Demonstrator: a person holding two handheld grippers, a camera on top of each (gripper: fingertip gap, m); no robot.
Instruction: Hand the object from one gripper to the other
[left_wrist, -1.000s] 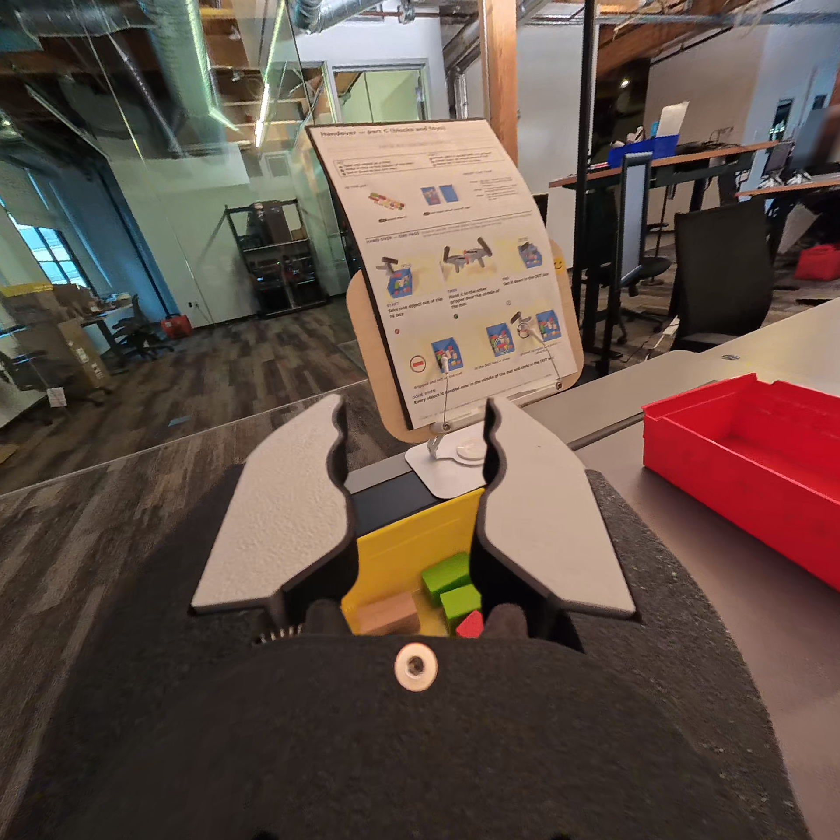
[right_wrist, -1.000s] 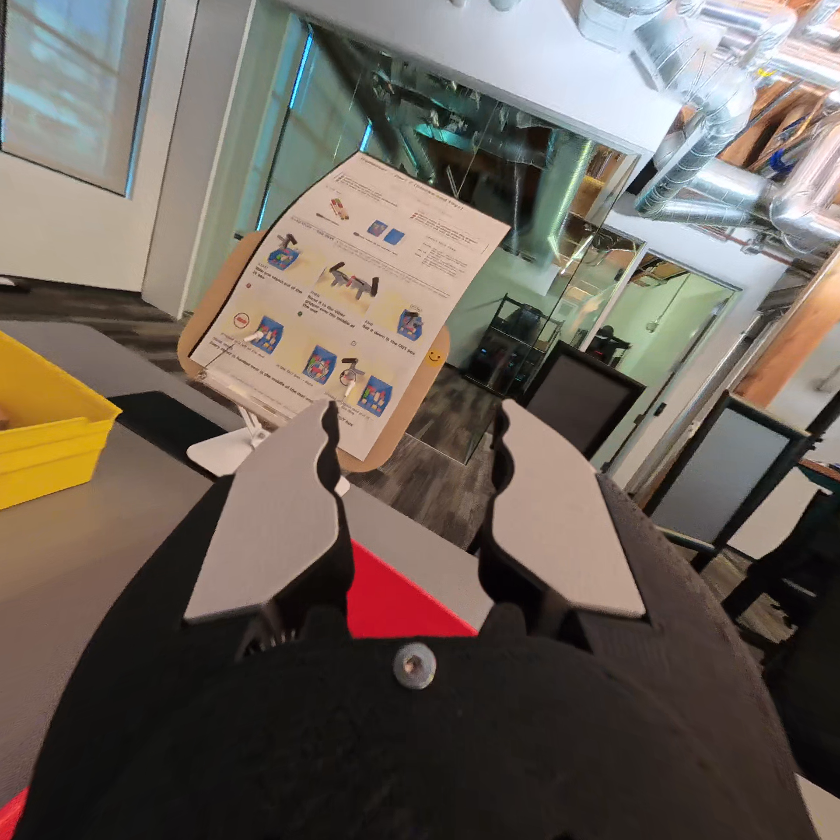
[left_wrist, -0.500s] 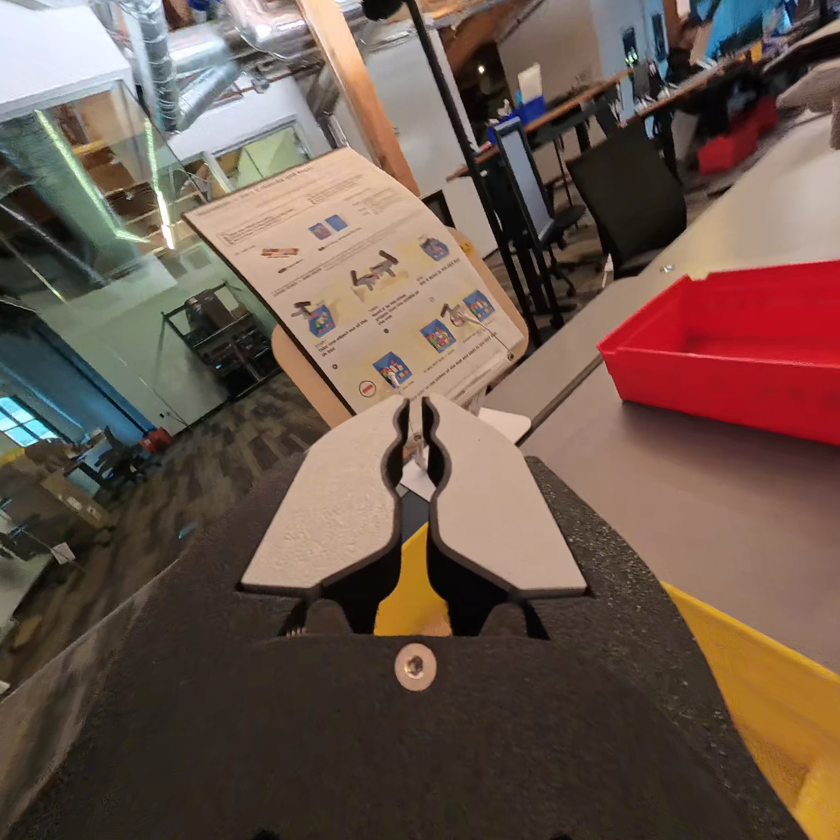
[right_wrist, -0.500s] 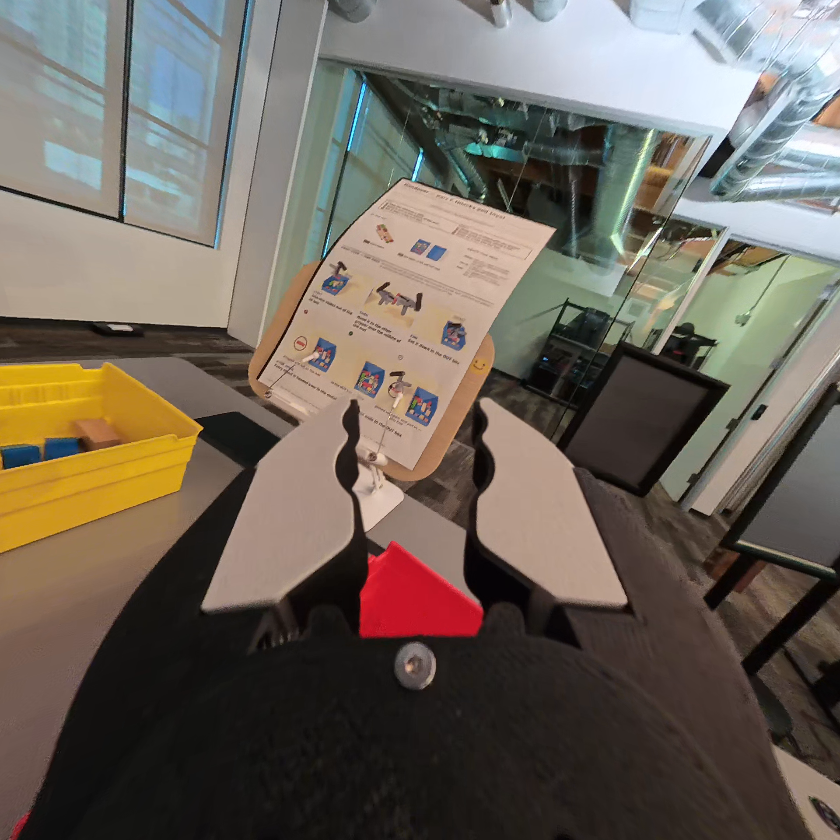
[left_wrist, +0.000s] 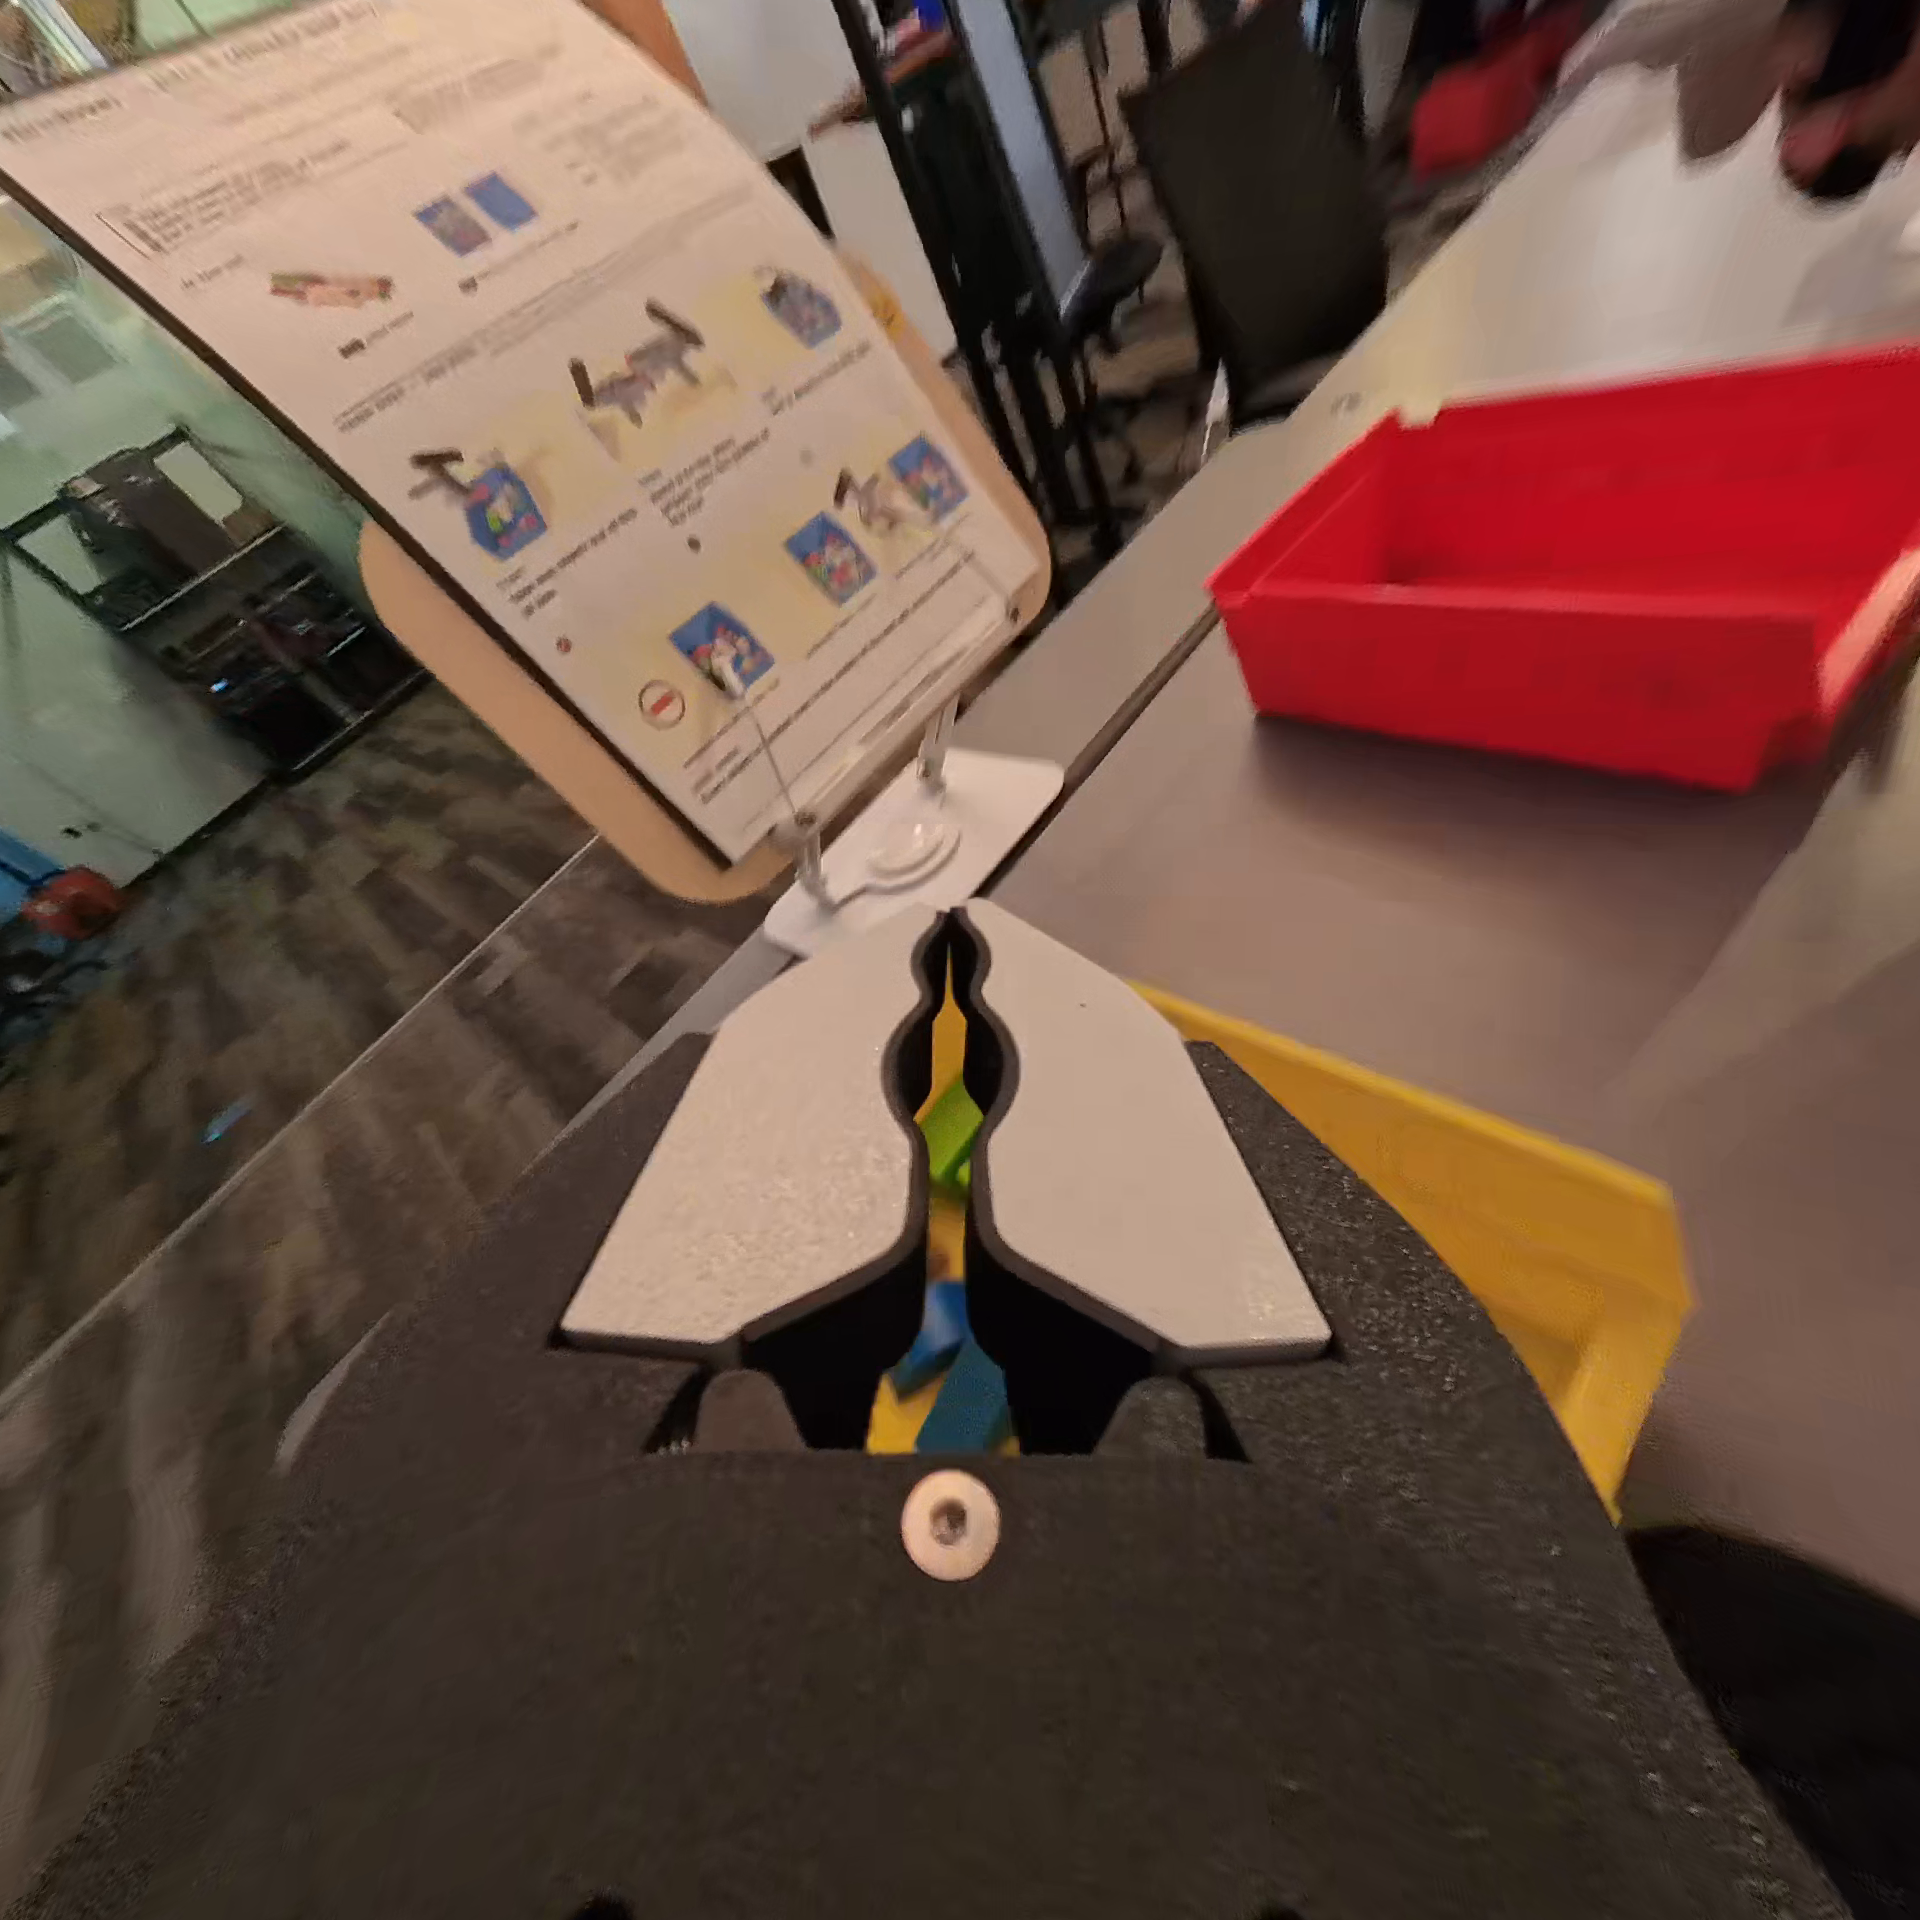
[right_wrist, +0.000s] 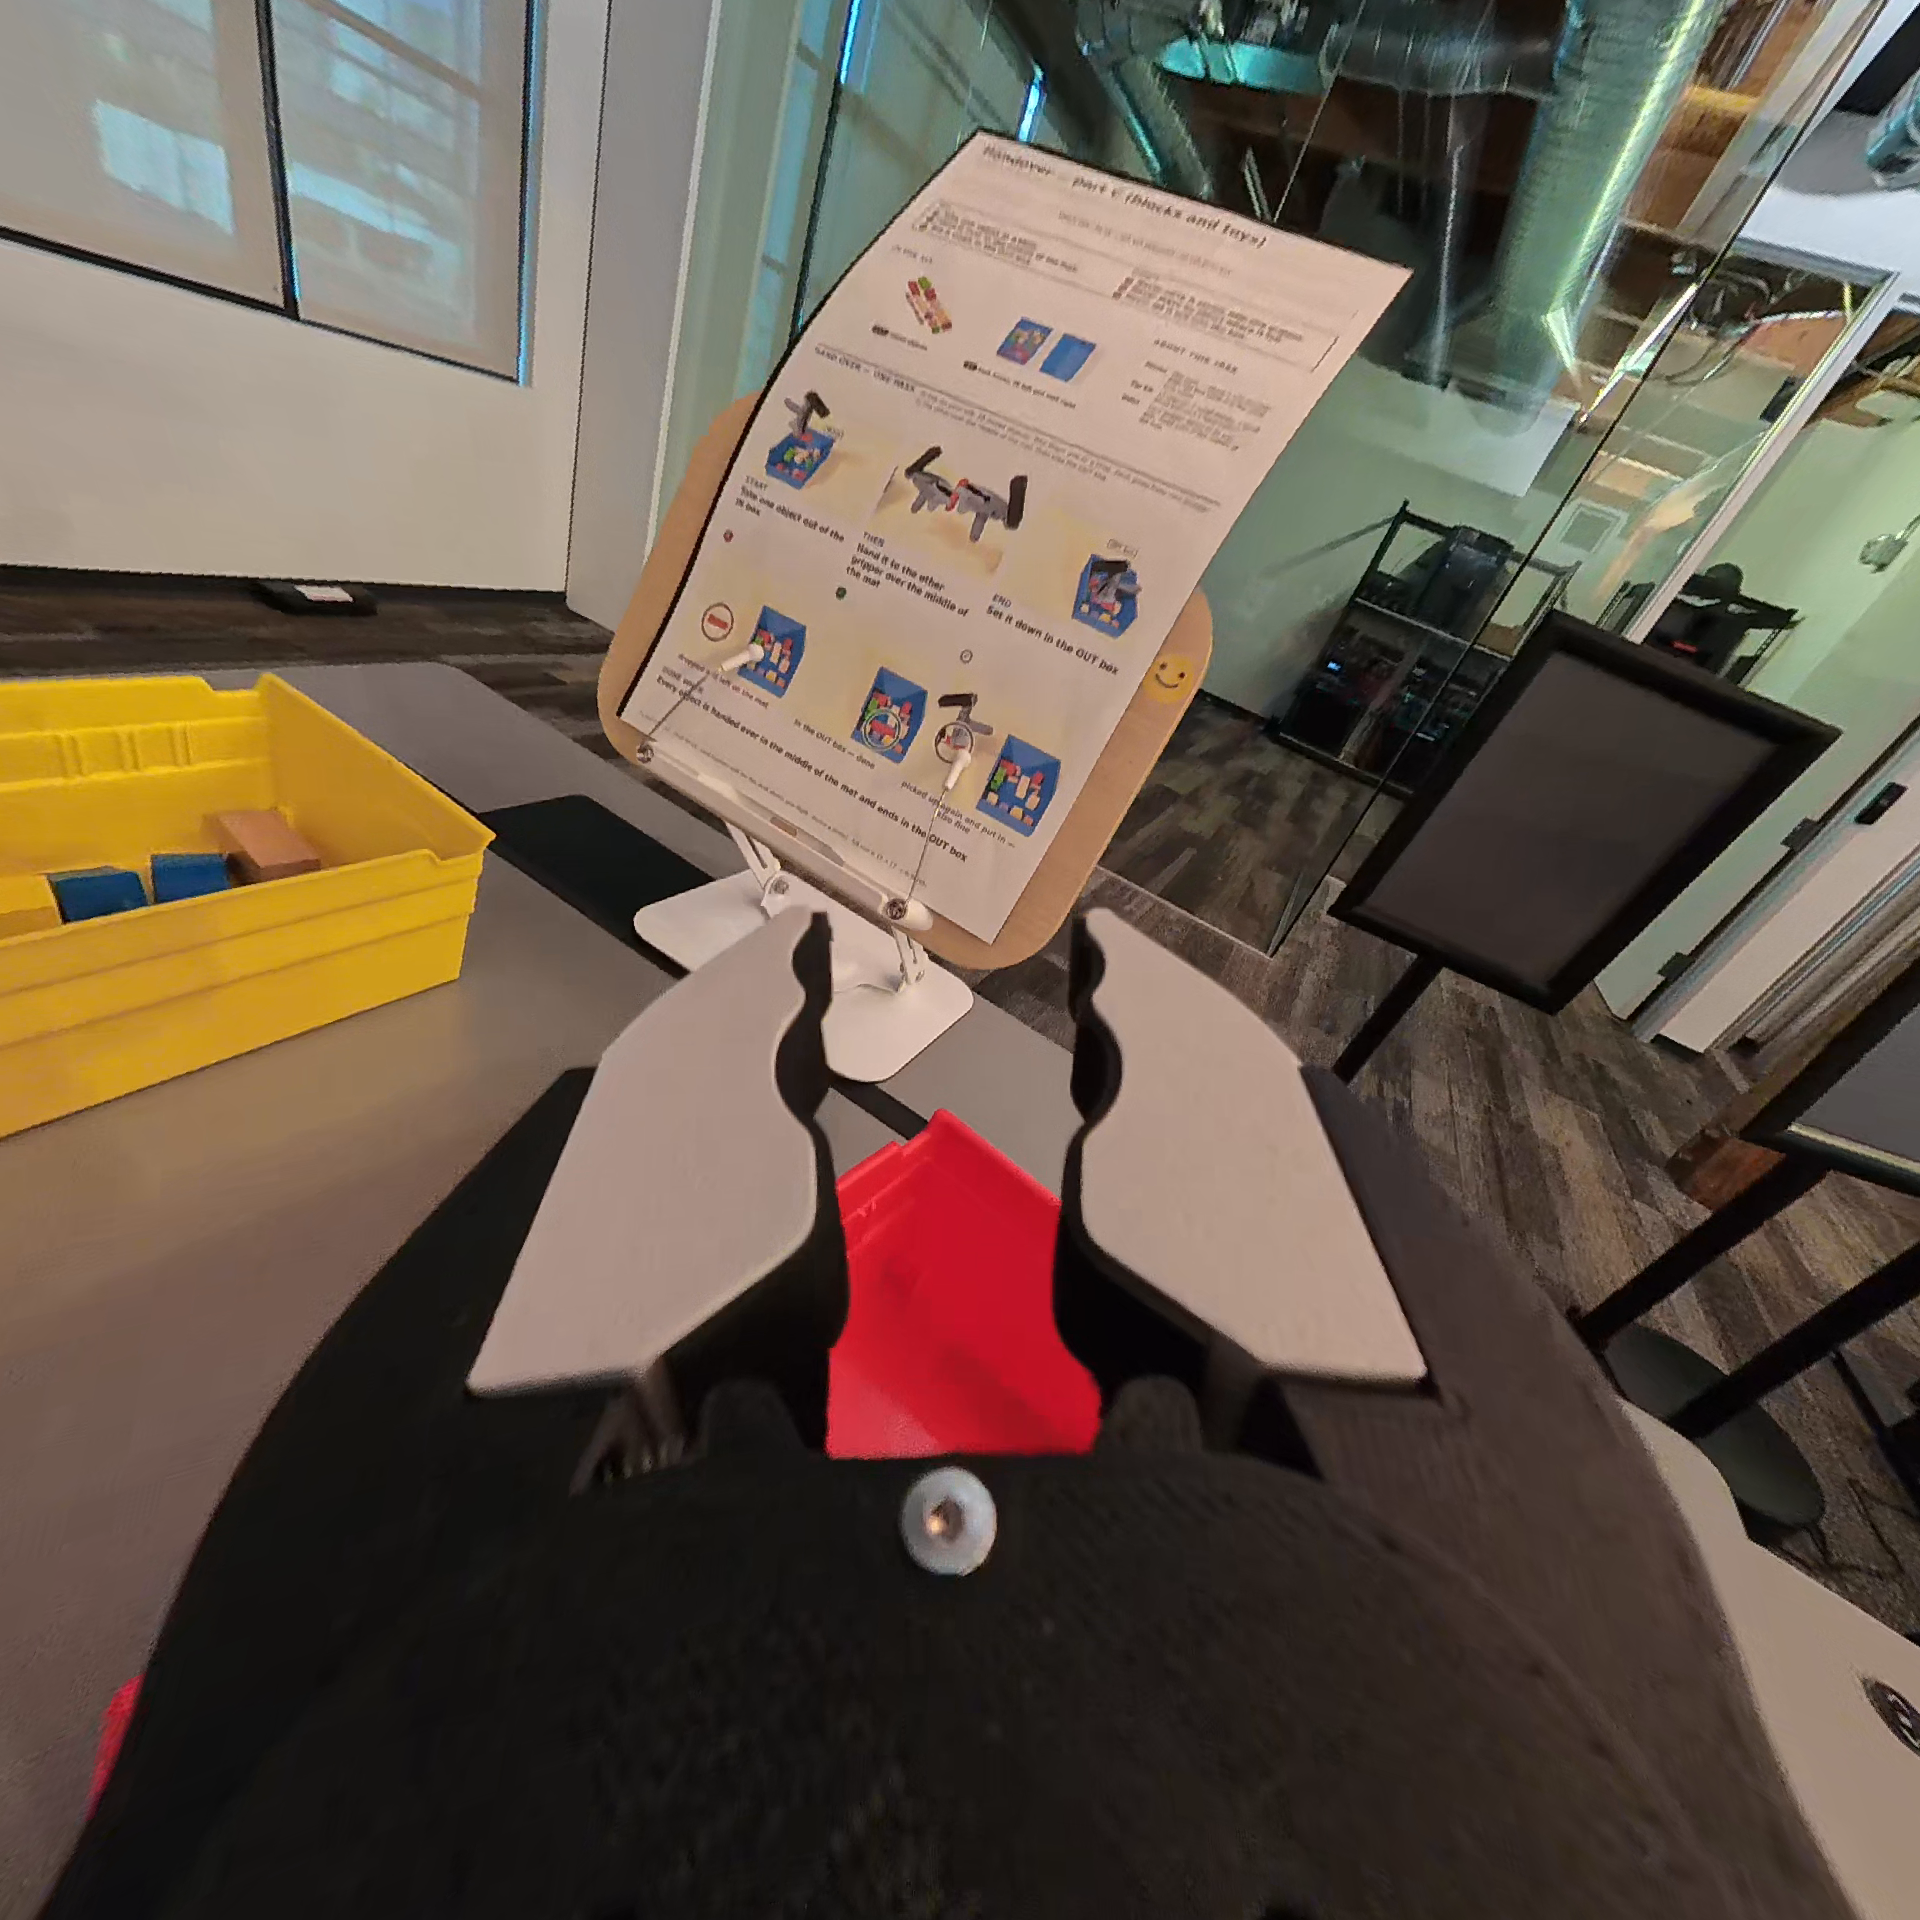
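My left gripper (left_wrist: 951, 920) is shut with its fingertips touching and nothing between them. It hovers over the yellow bin (left_wrist: 1455, 1174). Through the slot between the fingers I see a green block (left_wrist: 951, 1127) and a blue block (left_wrist: 956, 1382) lying in the bin below. My right gripper (right_wrist: 951, 935) is open and empty above a corner of the red bin (right_wrist: 935, 1299). The right wrist view shows the yellow bin (right_wrist: 260, 935) at the left, holding two blue blocks (right_wrist: 99, 894) and a tan block (right_wrist: 265, 844).
An instruction sheet on a white stand (left_wrist: 582, 416) is at the table's far edge and also shows in the right wrist view (right_wrist: 987, 582). The red bin (left_wrist: 1558, 665) sits on the grey table at the right. A blurred hand (left_wrist: 1818, 94) is at the top right.
My left gripper's fingers came together on air above the yellow bin, and it swung and tilted. My right gripper's fingers narrowed a little, and its view dropped toward the table.
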